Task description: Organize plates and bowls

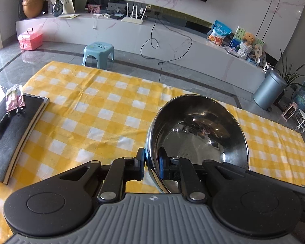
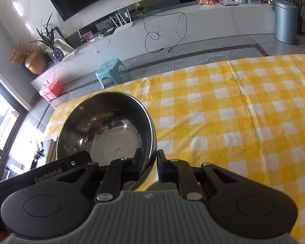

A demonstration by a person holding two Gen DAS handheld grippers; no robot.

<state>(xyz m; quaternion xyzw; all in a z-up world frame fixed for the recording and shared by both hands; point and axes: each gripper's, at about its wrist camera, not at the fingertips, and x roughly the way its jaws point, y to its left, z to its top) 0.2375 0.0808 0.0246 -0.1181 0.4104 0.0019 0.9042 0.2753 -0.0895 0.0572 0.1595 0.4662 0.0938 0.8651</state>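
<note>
**Ana:** Two grippers had one thing between them, didn't they? The round, shiny stainless-steel bowl (image 1: pixel 197 134)?

**Ben:** Yes. The left gripper (image 1: pixel 151 162) was clamped on the bowl's rim at its left side, one pad outside the wall and one inside. The right gripper (image 2: pixel 149 164) was clamped the same way on the rim at the opposite side. Both sets of jaws were nearly closed, with only the thin steel wall between the pads.

**Ana:** And where was the bowl?

**Ben:** Over the yellow-and-white checked tablecloth (image 1: pixel 95 109), tilted toward the cameras so its empty inside showed. It looked lifted clear of the cloth, though the underside was hidden, so I couldn't be sure.

**Ana:** How would you expect it to handle?

**Ben:** Stiff and probably light, being thin metal and empty. It wouldn't break if dropped, but polished steel is slippery, and a pinch on a curved wall could slide off. The rolled rim was the sensible place to hold, with opposite grips keeping it level.

**Ana:** Anything nearby to mind?

**Ben:** A flat dark pad (image 1: pixel 12 134) lay at the left edge of the table, well apart from the bowl. I saw no plates or other bowls in either view.
</note>
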